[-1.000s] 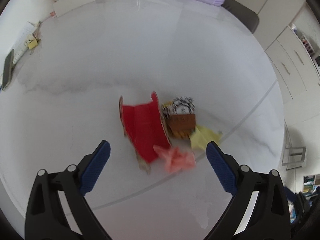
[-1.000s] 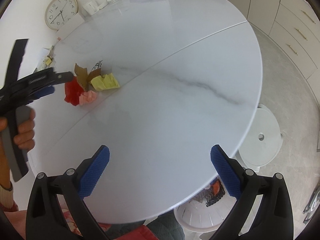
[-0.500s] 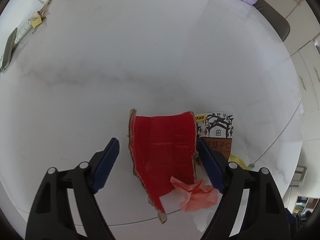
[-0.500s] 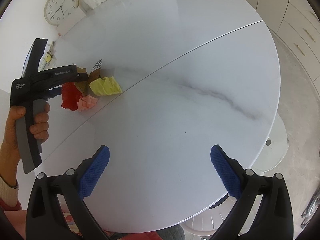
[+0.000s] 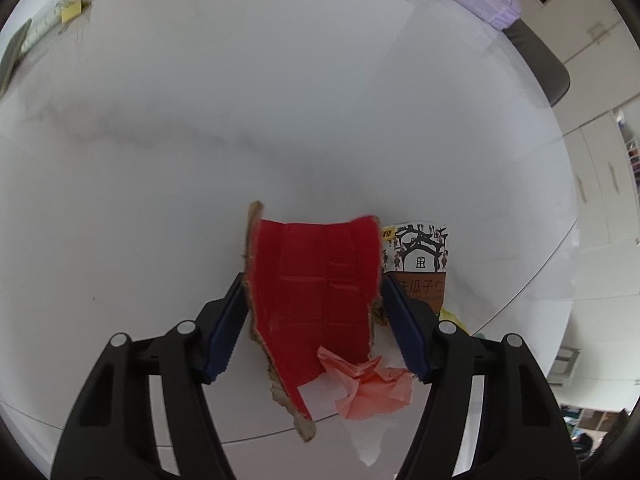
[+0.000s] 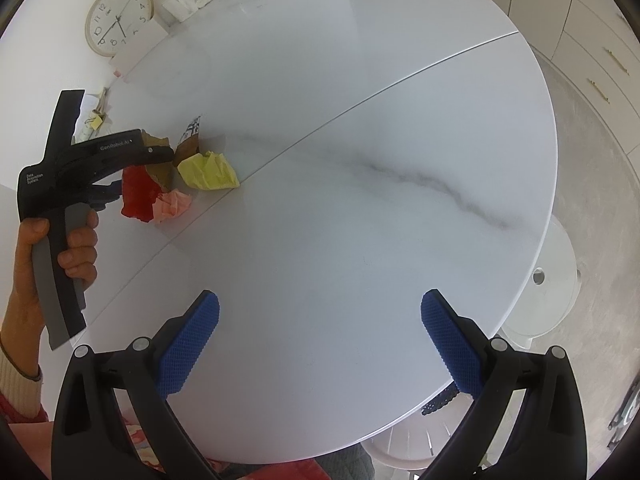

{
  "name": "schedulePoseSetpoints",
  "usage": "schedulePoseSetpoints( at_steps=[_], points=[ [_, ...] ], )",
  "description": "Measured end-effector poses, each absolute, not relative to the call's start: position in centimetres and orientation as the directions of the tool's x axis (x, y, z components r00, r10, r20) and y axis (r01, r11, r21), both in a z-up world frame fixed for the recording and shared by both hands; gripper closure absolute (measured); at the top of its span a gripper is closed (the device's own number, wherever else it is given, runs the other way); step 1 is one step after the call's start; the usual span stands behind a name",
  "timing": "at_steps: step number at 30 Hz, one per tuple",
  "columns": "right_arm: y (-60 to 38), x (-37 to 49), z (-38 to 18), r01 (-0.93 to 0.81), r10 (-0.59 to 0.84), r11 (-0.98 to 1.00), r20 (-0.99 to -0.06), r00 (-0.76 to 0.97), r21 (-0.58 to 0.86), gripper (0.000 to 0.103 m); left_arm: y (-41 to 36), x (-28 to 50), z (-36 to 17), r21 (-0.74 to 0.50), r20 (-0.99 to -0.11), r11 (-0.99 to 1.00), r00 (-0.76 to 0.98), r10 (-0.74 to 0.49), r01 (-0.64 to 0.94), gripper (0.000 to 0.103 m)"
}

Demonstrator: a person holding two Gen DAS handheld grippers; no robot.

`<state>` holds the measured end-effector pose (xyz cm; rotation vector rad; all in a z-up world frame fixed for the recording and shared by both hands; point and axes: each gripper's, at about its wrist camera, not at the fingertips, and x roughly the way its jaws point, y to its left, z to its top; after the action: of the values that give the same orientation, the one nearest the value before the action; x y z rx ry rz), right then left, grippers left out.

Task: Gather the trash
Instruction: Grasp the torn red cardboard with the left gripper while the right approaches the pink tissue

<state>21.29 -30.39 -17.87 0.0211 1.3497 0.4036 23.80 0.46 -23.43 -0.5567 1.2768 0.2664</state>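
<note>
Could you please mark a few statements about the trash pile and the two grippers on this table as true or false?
1. The red cardboard piece lies between the fingers of the left gripper. True; its jaws are closing around it.
2. The right gripper holds the yellow paper wad. False: it is open over bare table, and the wad lies far from it.
3. A crumpled pink paper lies at the near end of the red cardboard. True.
4. The snack packet lies on the far half of the table, alone. False: it lies right beside the red cardboard.
5. A clock leans at the table's far edge. True.
</note>
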Motion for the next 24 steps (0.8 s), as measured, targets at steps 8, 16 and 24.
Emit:
schedulePoseSetpoints(
  at_steps=[8, 16, 24],
  points=[
    [-30.3, 20.9, -17.9, -0.278, 0.299, 0.928, -0.942, 0.153, 0.249, 0.003, 1.4, 23.6, -23.7, -0.270, -0.949, 0.826, 0.283, -0.141, -0.495, 0.051],
    [-27.9, 20.6, -17.6, -0.345, 0.297, 0.910, -0.942, 0.154, 0.230, 0.003, 1.1, 22.8, -23.7, -0.320, -0.934, 0.804, 0.310, -0.179, -0.501, 0.062],
    [-23.7, 20.3, -17.2, -0.473, 0.307, 0.858, -0.939, 0.154, 0.202, 0.003, 3.4, 24.0, -23.8, -0.377, -0.916, 0.758, 0.334, -0.222, -0.532, 0.070]
  ],
)
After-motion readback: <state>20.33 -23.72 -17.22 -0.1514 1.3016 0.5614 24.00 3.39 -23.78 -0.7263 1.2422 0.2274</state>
